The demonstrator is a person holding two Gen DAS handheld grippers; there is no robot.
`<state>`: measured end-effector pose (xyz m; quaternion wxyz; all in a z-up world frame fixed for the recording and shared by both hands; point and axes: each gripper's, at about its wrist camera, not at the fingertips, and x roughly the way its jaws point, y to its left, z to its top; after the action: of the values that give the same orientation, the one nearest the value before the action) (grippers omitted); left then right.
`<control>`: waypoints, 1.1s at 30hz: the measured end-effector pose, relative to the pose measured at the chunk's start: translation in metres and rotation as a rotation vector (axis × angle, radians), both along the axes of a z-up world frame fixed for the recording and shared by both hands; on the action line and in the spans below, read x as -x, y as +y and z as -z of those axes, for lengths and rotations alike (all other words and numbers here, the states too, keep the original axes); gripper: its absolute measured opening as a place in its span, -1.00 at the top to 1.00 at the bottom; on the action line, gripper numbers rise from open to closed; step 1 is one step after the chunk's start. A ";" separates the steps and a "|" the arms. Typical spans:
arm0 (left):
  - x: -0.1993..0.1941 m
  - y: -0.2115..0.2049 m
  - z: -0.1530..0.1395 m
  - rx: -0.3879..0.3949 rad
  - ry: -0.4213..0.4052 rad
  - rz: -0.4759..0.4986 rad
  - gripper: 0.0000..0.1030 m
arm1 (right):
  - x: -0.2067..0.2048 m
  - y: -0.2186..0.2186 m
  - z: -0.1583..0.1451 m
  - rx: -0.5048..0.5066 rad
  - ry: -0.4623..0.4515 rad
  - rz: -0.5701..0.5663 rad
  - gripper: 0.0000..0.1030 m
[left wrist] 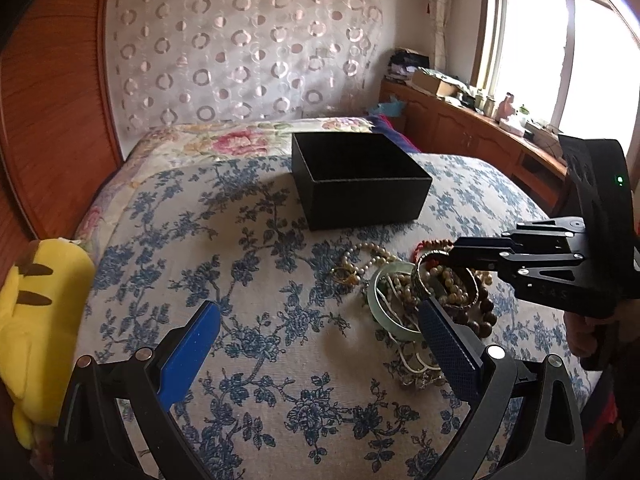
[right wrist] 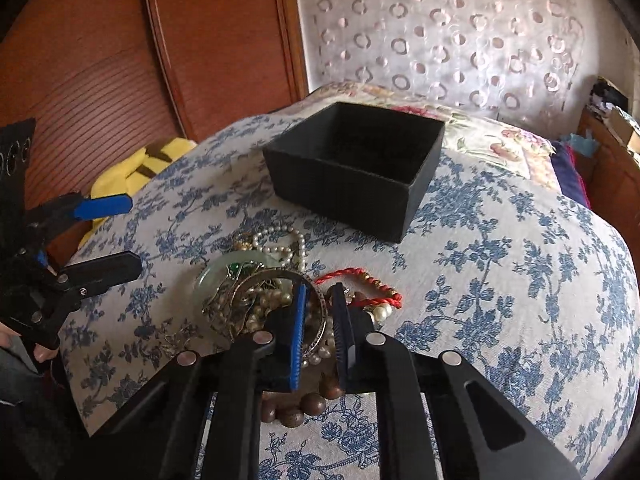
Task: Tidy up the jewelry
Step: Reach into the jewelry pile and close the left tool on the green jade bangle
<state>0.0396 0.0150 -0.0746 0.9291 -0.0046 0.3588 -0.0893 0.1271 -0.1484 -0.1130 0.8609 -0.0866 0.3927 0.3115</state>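
Note:
A pile of jewelry (left wrist: 424, 300) lies on the floral bedspread: a pale green bangle (left wrist: 380, 308), a pearl necklace (left wrist: 368, 256), brown wooden beads (left wrist: 480, 320), a red cord bracelet (right wrist: 360, 284). An open black box (left wrist: 360, 180) stands behind it, also in the right wrist view (right wrist: 352, 168). My right gripper (right wrist: 320, 312) is closed on the rim of a dark metal bangle (right wrist: 316, 328) in the pile. It also shows in the left wrist view (left wrist: 452, 256). My left gripper (left wrist: 320, 332) is open and empty, just left of the pile.
A yellow plush toy (left wrist: 36, 312) lies at the bed's left edge by the wooden headboard (left wrist: 52, 120). A wooden cabinet (left wrist: 460, 128) with clutter runs under the window at right. A patterned curtain (left wrist: 248, 48) hangs behind the bed.

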 end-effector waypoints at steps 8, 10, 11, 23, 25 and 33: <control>-0.011 -0.009 0.009 0.012 0.043 0.053 -0.29 | 0.001 0.001 -0.002 0.014 -0.012 -0.016 0.92; -0.017 -0.010 0.012 0.036 0.067 0.080 -0.10 | 0.002 -0.002 -0.006 0.005 -0.028 -0.006 0.92; -0.021 -0.011 0.014 0.045 0.081 0.089 0.02 | 0.003 -0.005 -0.008 -0.001 -0.039 0.002 0.92; -0.049 -0.028 0.023 0.069 0.159 0.158 0.65 | 0.008 -0.025 -0.032 -0.062 -0.112 0.052 0.91; -0.054 -0.031 0.026 0.051 0.168 0.156 0.68 | 0.008 -0.025 -0.033 -0.066 -0.114 0.055 0.91; -0.047 -0.038 0.014 0.005 0.112 0.150 0.86 | 0.009 -0.029 -0.033 -0.073 -0.120 0.068 0.91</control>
<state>0.0868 -0.0232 -0.0884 0.8983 0.0150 0.4093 -0.1593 0.1183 -0.1778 -0.0804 0.8956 -0.0600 0.3315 0.2905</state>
